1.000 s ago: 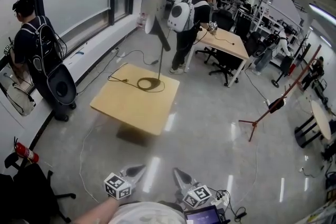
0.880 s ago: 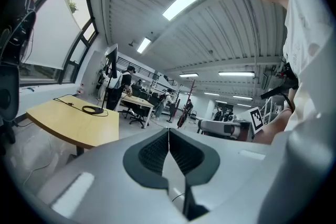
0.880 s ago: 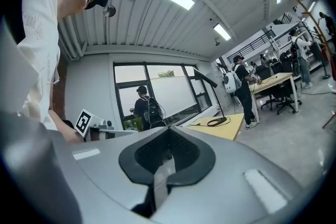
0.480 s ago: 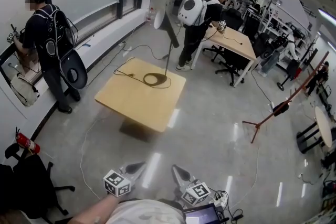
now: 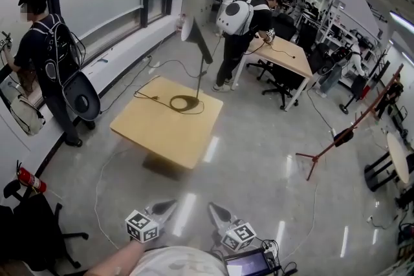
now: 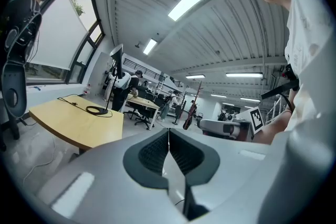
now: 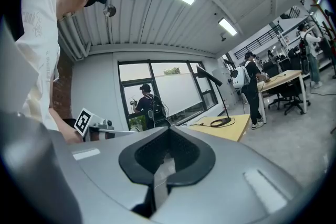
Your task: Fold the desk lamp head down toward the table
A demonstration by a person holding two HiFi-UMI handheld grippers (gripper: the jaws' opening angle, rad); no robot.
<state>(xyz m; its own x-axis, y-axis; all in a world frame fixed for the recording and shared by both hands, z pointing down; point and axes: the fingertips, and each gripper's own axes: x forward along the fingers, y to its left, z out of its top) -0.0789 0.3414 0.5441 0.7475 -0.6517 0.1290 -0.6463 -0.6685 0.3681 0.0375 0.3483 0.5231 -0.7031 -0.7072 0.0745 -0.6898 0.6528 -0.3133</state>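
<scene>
Desk lamp [image 5: 197, 42]: ring base by the far edge of the yellow tabletop [image 5: 158, 132], stem upright, head raised, apparently angled. My left gripper [image 5: 169, 206]: jaws closed, empty. My right gripper [image 5: 213, 210]: jaws closed, empty. Both well short of the tabletop.

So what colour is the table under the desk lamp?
The table is a light yellowish wood colour, best seen in the head view.

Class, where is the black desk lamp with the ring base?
In the head view, the black desk lamp stands on the light wooden table, far end, upper centre.
</scene>
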